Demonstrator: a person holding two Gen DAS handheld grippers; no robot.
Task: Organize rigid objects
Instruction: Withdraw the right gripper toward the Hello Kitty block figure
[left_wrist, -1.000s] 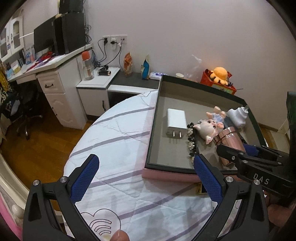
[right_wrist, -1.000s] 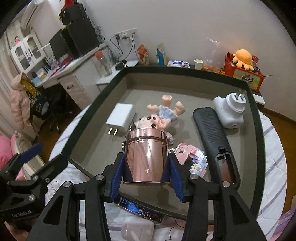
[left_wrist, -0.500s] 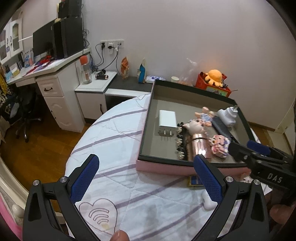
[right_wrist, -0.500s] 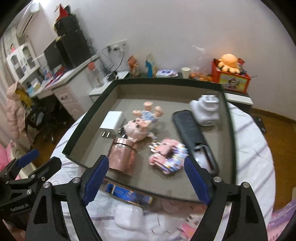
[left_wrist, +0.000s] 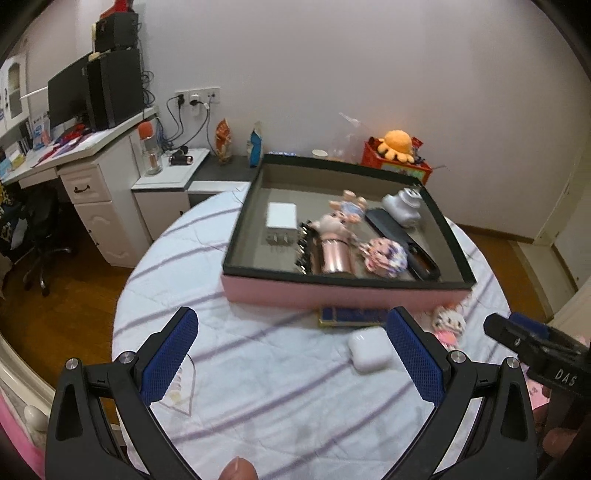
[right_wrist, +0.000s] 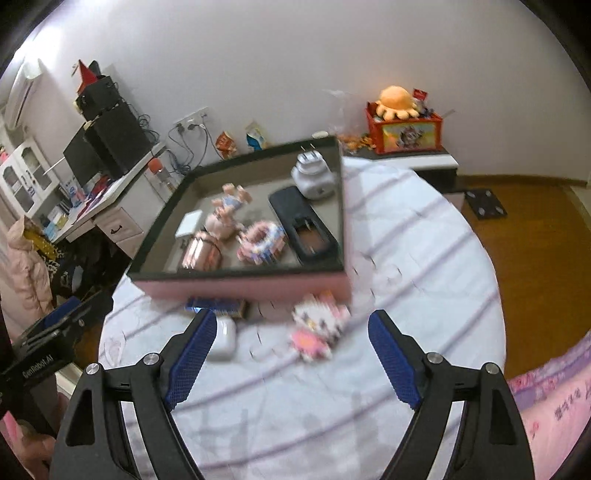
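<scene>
Copper-coloured canister (right_wrist: 202, 252) lies in the pink-walled tray (right_wrist: 240, 286) with our other sorted pieces, well ahead of our right gripper (right_wrist: 291, 363), whose jaws stand wide and empty over the block-built kitten figure (right_wrist: 317, 328), while our left gripper (left_wrist: 293, 354) also gapes empty.

1. The tray (left_wrist: 343, 291) sits on the round counter (left_wrist: 229, 369).
2. In the tray, the charger (left_wrist: 281, 216) lies left; the metal cup (left_wrist: 335, 254) lies at the front wall.
3. The remote (left_wrist: 400, 238) lies right of the cup.
4. Before the tray lie the earbud case (left_wrist: 369, 350) and the block figure (right_wrist: 317, 328).
</scene>
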